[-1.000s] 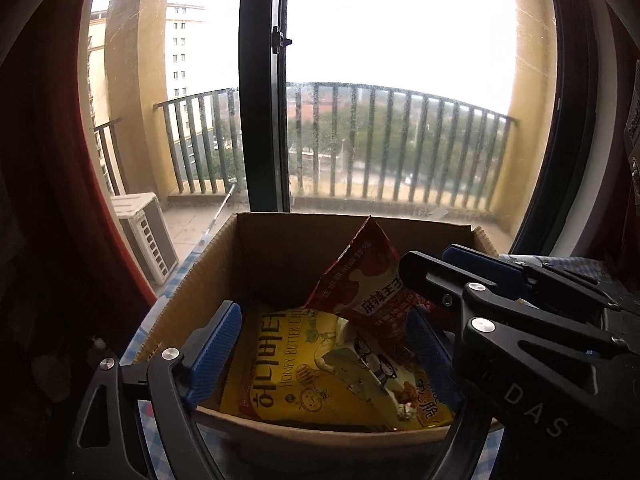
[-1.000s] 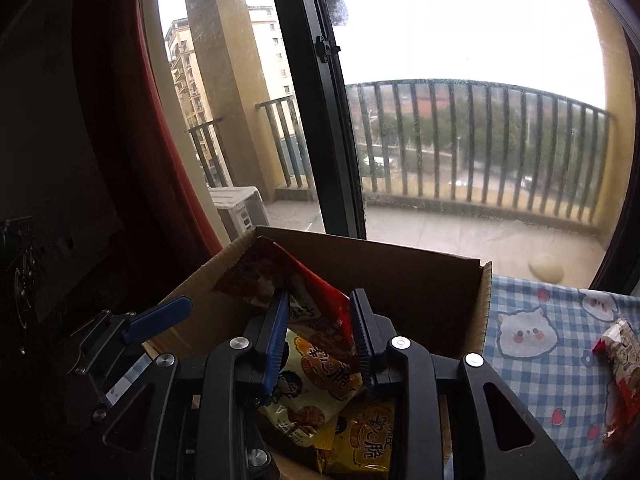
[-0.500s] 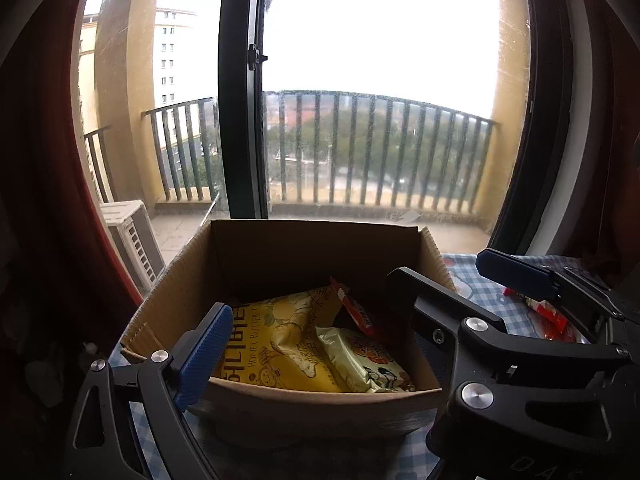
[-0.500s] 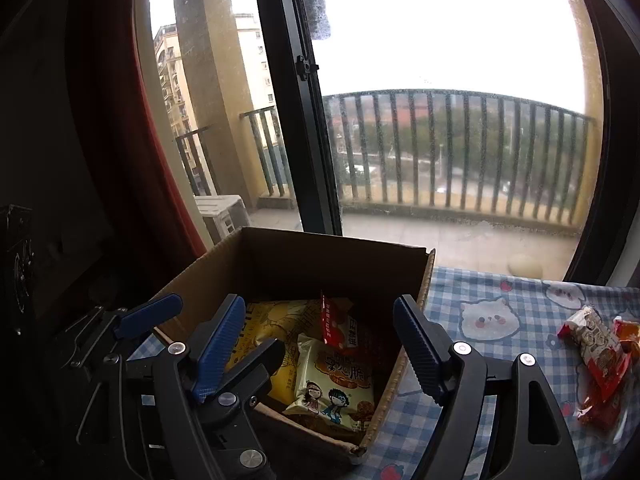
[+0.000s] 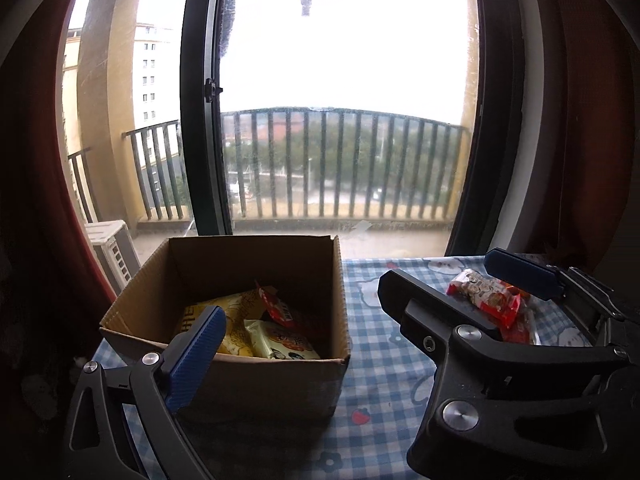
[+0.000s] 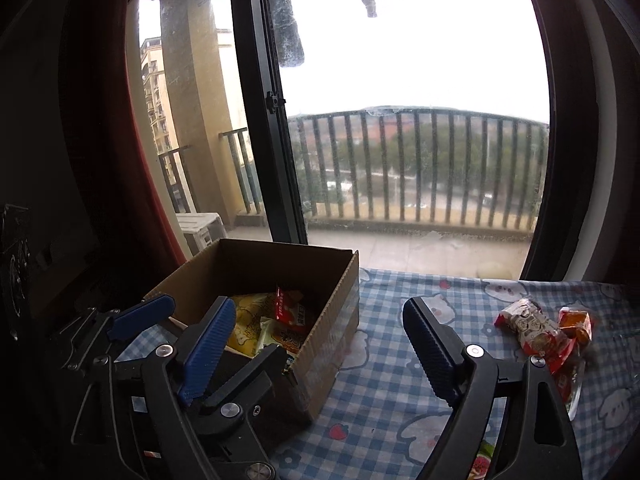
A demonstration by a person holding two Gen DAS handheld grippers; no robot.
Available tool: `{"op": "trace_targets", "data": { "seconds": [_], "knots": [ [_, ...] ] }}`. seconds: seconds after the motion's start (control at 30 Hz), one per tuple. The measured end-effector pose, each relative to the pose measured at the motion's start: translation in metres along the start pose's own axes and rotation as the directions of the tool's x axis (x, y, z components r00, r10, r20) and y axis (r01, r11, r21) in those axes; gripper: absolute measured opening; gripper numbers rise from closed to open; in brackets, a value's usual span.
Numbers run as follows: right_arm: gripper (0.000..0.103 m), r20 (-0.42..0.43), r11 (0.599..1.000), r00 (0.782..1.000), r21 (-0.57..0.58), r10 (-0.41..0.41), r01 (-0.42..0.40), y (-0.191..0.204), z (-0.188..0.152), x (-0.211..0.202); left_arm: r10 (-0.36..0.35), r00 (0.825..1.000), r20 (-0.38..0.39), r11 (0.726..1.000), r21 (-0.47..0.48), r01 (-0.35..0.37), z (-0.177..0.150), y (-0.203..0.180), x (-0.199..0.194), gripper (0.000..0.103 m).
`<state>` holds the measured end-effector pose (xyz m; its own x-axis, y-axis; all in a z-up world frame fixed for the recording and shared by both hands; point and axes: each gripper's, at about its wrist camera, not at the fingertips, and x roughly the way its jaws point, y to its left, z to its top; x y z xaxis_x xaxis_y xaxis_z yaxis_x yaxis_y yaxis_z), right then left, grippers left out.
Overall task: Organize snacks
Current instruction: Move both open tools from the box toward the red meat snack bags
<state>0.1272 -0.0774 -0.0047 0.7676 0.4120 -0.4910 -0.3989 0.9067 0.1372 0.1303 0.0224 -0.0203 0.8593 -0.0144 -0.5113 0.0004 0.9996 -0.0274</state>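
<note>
An open cardboard box [image 5: 256,376] [image 6: 332,320] stands on the checked tablecloth. Inside lie a yellow chip bag [image 5: 236,320] [image 6: 250,316], a red packet [image 5: 278,308] [image 6: 290,312] and a pale yellow packet [image 5: 284,344]. My left gripper [image 5: 308,328] is open and empty, held back from the box's near side. My right gripper [image 6: 320,336] is open and empty, to the right of the left one and near the box's right wall. Loose red and orange snack packets [image 5: 488,300] [image 6: 540,328] lie on the cloth to the right.
The blue and white checked tablecloth [image 6: 384,404] [image 5: 384,364] covers the table in front of a large window with a dark frame [image 5: 200,120]. Dark red curtains [image 5: 580,120] hang at both sides. A balcony railing lies beyond the glass.
My right gripper opened and let the red packet go into the box. Both grippers have drawn back and up from the box, and more tablecloth and the loose packets now show.
</note>
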Motion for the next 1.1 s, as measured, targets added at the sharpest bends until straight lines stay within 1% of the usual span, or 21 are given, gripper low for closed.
{"op": "trace_targets", "data": {
  "seconds": [0.07, 0.23, 0.4, 0.6, 0.87, 1.1],
  "knots": [
    [0.094, 0.014, 1.000, 1.000, 0.010, -0.016, 0.016, -0.009, -0.003, -0.011, -0.009, 1.000, 0.008, 1.000, 0.010, 0.009, -0.001, -0.012, -0.004, 0.100],
    [0.094, 0.026, 0.998, 0.999, 0.031, -0.046, 0.045, -0.034, -0.013, -0.031, -0.025, 1.000, 0.007, 0.999, 0.029, 0.025, -0.007, -0.040, -0.008, 0.100],
    [0.094, 0.028, 0.996, 0.997, 0.057, -0.074, 0.072, -0.064, -0.023, -0.047, -0.057, 0.998, -0.016, 0.998, 0.032, 0.057, -0.012, -0.069, -0.002, 0.100],
    [0.094, 0.023, 0.993, 0.995, 0.067, -0.095, 0.093, -0.100, -0.033, -0.058, -0.079, 0.997, -0.017, 0.996, 0.051, 0.079, -0.017, -0.108, 0.007, 0.100],
    [0.094, 0.006, 0.991, 0.993, 0.068, -0.118, 0.118, -0.150, -0.039, -0.063, -0.108, 0.993, -0.038, 0.991, 0.070, 0.110, -0.016, -0.154, 0.031, 0.100],
    [0.094, -0.024, 0.984, 0.985, 0.056, -0.171, 0.172, -0.192, -0.044, -0.058, -0.149, 0.985, -0.085, 0.985, 0.073, 0.156, -0.019, -0.191, 0.064, 0.100]
  ]
}}
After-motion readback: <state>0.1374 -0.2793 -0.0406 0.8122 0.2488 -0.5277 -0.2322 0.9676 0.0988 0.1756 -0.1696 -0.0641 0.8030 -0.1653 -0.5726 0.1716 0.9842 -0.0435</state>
